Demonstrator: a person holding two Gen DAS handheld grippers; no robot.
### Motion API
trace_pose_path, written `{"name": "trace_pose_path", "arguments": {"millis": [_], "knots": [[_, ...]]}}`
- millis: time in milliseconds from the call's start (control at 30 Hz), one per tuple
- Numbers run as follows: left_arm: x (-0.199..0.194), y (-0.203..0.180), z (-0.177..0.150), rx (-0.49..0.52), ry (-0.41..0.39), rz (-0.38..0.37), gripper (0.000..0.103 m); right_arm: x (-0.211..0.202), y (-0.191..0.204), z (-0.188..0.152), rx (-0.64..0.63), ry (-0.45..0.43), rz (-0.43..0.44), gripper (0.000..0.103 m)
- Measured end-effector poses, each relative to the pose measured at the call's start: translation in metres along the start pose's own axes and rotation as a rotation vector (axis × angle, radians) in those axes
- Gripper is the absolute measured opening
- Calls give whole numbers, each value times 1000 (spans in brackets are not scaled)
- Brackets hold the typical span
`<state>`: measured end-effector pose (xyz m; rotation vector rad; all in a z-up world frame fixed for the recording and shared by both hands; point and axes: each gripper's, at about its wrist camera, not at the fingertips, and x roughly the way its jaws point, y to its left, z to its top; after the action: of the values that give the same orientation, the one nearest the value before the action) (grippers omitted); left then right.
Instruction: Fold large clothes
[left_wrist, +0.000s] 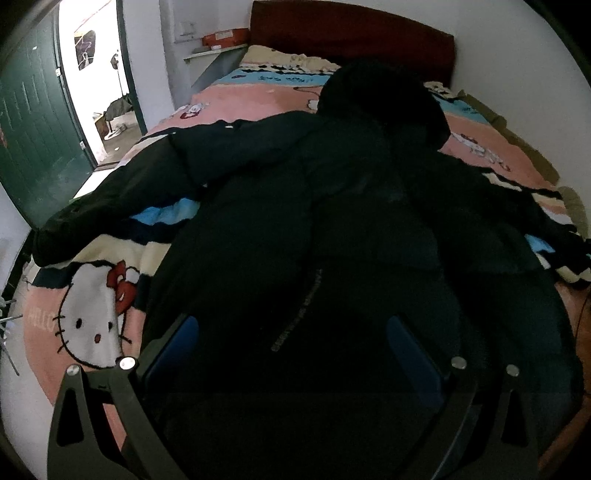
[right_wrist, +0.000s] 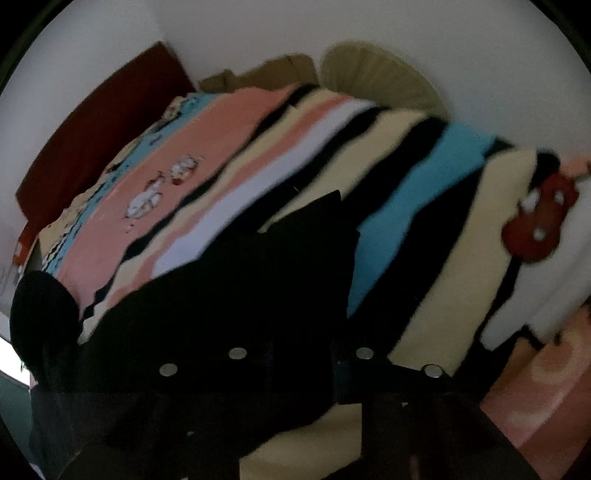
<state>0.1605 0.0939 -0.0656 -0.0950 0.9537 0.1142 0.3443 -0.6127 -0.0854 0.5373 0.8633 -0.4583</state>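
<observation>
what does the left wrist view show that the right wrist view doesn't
Only the left wrist view shows the whole black jacket spread out, hood toward the headboard, with its zipper, an open green door, a wall shelf and the left gripper with jaws wide apart over the hem.

Only the right wrist view shows a tan fan-shaped object against the wall and the right gripper, nearly closed over one dark sleeve end; a grip can't be confirmed.

Both show the striped cartoon blanket, jacket and headboard.
</observation>
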Motion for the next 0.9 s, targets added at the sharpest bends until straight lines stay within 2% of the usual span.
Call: {"name": "trace_pose_path", "arguments": {"millis": [133, 300, 600, 733, 900], "knots": [[-9, 5, 0, -17, -28, -13, 103, -29, 20, 3, -33, -59, 52, 18], [-22, 17, -1, -48, -65, -32, 103, -75, 65, 7, -91, -131, 146, 17], [-47, 55, -10, -136, -128, -52, 103, -161, 203, 0, -294, -217, 352, 17], [-51, 74, -17, -185, -139, -63, 103, -190, 274, -19, -404, -230, 441, 17], [-51, 97, -26, -238, -146, -64, 103, -201, 356, -59, -548, -203, 512, 16]]}}
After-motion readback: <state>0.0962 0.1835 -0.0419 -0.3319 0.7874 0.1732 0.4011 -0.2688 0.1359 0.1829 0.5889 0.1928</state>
